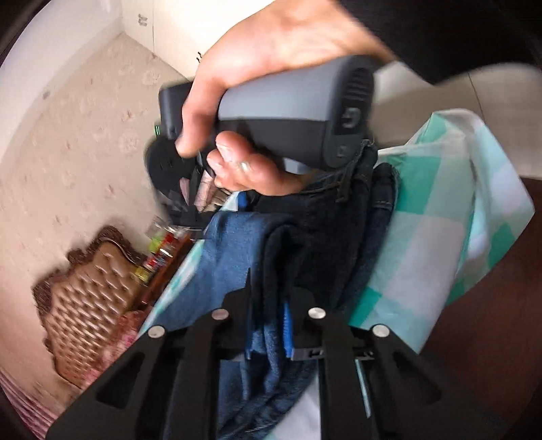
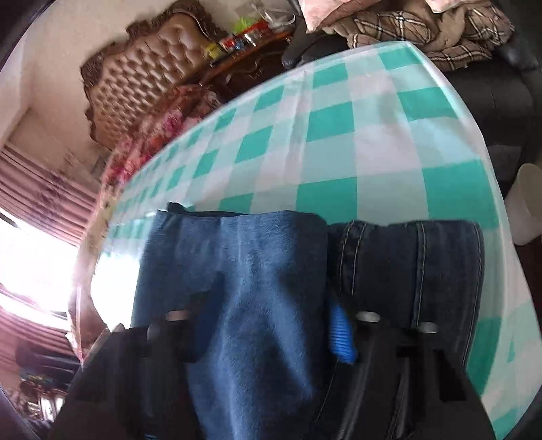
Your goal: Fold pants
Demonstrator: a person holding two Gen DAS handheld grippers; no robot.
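Note:
The pants are dark blue jeans with a lighter blue fleecy inside point(image 1: 233, 264), held up over a table with a teal and white checked cloth point(image 1: 420, 257). My left gripper point(image 1: 271, 314) is shut on a bunched fold of the pants. In the left wrist view the right gripper's grey handle point(image 1: 291, 115) shows in a bare hand above the waistband. In the right wrist view my right gripper point(image 2: 267, 325) is shut on the pants point(image 2: 264, 270), whose fleecy side and stitched denim drape over its fingers above the checked table point(image 2: 338, 135).
A brown tufted headboard point(image 2: 142, 78) and a dark wooden shelf with small colourful items point(image 2: 244, 40) stand beyond the table's far edge. A dark sofa with plaid blankets point(image 2: 423, 30) is at the far right. A white bin point(image 2: 528, 203) stands by the table's right edge.

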